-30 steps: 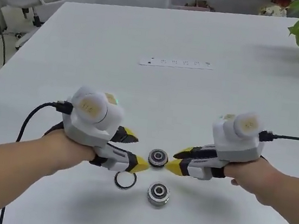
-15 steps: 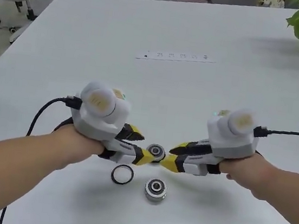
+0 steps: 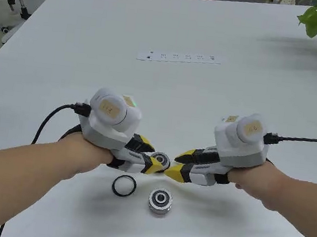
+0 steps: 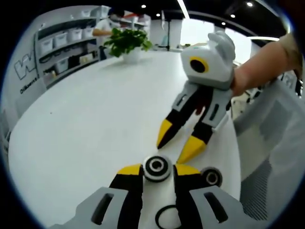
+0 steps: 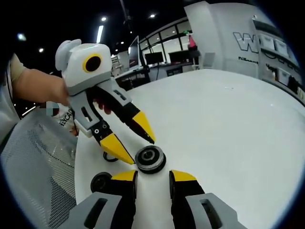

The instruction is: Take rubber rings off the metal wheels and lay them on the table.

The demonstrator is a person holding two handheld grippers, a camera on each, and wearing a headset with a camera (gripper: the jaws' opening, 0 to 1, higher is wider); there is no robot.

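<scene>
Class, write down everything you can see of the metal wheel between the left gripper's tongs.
The metal wheel is a small round disc with a silvery rim, a dark ring and a pale hub, seen face-on. It sits between the yellow tips of the left gripper, whose tongs seem to touch it on both sides. The right gripper, tongs open, points at it from close by without touching. Whether it rests on the white table is unclear.

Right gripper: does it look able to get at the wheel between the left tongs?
Probably yes. The right gripper is open, its tips right beside the wheel with nothing between them. The left gripper clamps the wheel from two sides, leaving the side nearest the right tongs uncovered.
</scene>
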